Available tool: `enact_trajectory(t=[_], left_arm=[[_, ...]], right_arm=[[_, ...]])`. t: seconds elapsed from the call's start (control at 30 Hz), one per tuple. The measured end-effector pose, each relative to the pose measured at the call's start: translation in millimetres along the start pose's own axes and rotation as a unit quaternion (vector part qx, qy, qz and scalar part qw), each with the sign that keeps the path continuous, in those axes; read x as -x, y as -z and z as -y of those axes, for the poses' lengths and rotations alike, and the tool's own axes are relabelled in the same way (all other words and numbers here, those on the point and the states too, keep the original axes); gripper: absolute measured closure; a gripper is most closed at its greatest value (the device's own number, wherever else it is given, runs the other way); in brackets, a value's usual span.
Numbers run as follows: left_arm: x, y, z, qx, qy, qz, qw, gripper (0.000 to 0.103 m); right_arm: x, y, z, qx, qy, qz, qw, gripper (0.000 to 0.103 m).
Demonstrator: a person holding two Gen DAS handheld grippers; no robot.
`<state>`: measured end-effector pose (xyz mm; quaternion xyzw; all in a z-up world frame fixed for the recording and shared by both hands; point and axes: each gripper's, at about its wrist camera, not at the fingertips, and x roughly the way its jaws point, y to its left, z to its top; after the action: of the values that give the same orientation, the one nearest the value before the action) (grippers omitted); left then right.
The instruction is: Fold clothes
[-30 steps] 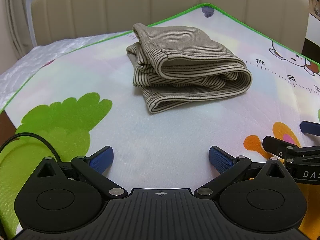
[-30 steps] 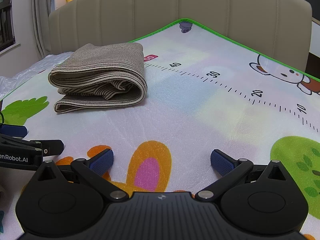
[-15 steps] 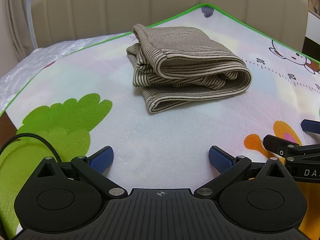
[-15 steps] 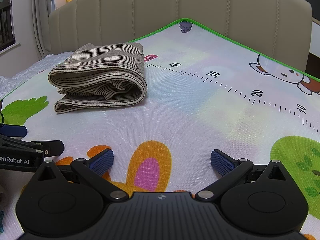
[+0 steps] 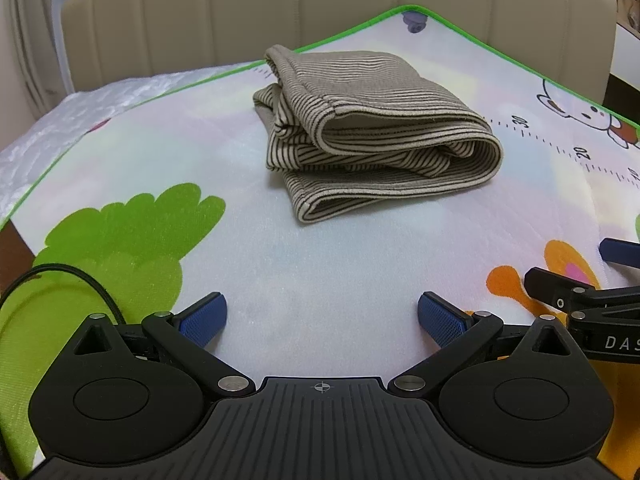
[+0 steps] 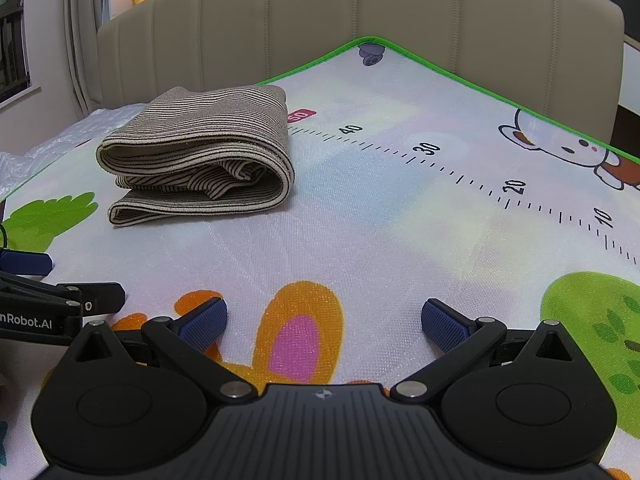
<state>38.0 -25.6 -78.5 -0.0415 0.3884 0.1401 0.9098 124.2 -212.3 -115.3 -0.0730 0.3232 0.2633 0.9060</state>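
Both grippers, left gripper point(image 5: 322, 316) and right gripper point(image 6: 324, 318), hang unmoved with jaws spread and empty over the play mat point(image 5: 360, 272), well short of the striped garment point(image 5: 376, 136) lying folded, so folding looks finished.

One folded brown-and-cream striped cloth garment point(image 5: 376, 136) point(image 6: 200, 160), one colourful cartoon-printed play mat point(image 5: 320, 264) point(image 6: 400, 216), two black blue-padded grippers.

Black tool point(image 5: 322, 316), blue ribbed pads point(image 5: 202, 318)
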Motion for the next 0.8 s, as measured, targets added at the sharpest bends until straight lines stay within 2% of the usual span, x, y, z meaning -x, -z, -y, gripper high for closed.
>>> enact_trajectory(t=[0.8], left_arm=[[2.2, 0.1, -0.9, 0.000, 0.002, -0.004, 1.0000, 0.000]], right_arm=[[0.3, 0.0, 0.9, 0.000, -0.001, 0.001, 1.000, 0.000]])
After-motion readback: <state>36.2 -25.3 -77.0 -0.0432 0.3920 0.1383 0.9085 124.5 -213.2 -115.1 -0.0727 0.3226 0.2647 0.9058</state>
